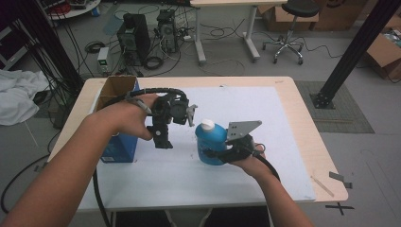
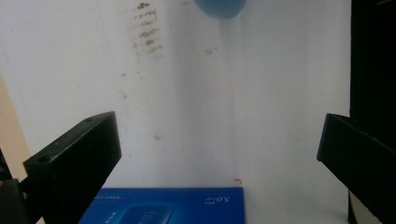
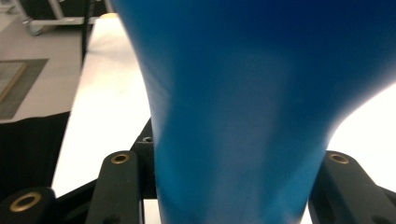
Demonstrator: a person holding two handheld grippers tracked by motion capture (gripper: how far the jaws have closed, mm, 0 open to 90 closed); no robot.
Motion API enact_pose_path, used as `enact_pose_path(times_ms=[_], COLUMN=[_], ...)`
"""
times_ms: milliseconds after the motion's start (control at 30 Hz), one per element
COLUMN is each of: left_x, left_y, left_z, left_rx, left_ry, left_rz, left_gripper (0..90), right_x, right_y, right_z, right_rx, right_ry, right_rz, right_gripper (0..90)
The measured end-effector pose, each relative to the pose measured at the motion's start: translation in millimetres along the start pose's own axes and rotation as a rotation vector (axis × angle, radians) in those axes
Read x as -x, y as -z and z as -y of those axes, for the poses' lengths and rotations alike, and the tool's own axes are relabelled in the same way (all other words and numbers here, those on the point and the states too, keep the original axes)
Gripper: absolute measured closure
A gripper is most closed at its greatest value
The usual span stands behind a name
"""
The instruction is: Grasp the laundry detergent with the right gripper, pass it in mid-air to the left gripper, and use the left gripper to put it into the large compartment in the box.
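A blue bottle [image 1: 211, 141] with a white cap [image 1: 207, 125] stands upright on the white mat [image 1: 265, 142] near the table's middle. My right gripper [image 1: 213, 154] is shut on its lower body from the right; in the right gripper view the blue bottle [image 3: 243, 102] sits squeezed between both jaws. My left gripper [image 1: 161, 140] hovers to the bottle's left, pointing down at the mat, open with nothing between its fingers. In the left gripper view its gripper [image 2: 219, 154] has jaws spread wide over bare mat, with the bottle's edge [image 2: 219, 7] at the top.
A tall blue carton [image 1: 119, 147] with an open brown top stands at the mat's left edge, just beside my left hand; its blue face [image 2: 163, 205] lies below the left jaws. Beyond the table lie computer towers [image 1: 133, 35], cables and a stool [image 1: 289, 28].
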State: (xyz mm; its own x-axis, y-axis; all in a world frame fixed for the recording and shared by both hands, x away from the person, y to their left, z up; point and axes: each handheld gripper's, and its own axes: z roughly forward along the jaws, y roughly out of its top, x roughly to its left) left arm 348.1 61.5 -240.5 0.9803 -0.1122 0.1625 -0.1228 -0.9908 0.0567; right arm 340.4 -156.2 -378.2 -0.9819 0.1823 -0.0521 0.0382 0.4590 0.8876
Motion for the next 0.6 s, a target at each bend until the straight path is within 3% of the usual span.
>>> enact_pose_path(times_ms=[267,600], left_x=[7.5,17.3], left_y=[0.7,2.1], left_z=[-7.6,-7.4], left_rx=[-0.001,-0.007], left_ry=[-0.009,-0.001], left_rz=[0.032,0.057], left_gripper=[0.1,0.1], right_x=[-7.8,-13.0], right_y=[-26.0,-60.6], right_z=[-7.3,-16.7], right_rx=[0.028,0.05], right_ry=[0.053,0.063], right_rz=[-0.091,-0.149], right_gripper=[47.2,46.9])
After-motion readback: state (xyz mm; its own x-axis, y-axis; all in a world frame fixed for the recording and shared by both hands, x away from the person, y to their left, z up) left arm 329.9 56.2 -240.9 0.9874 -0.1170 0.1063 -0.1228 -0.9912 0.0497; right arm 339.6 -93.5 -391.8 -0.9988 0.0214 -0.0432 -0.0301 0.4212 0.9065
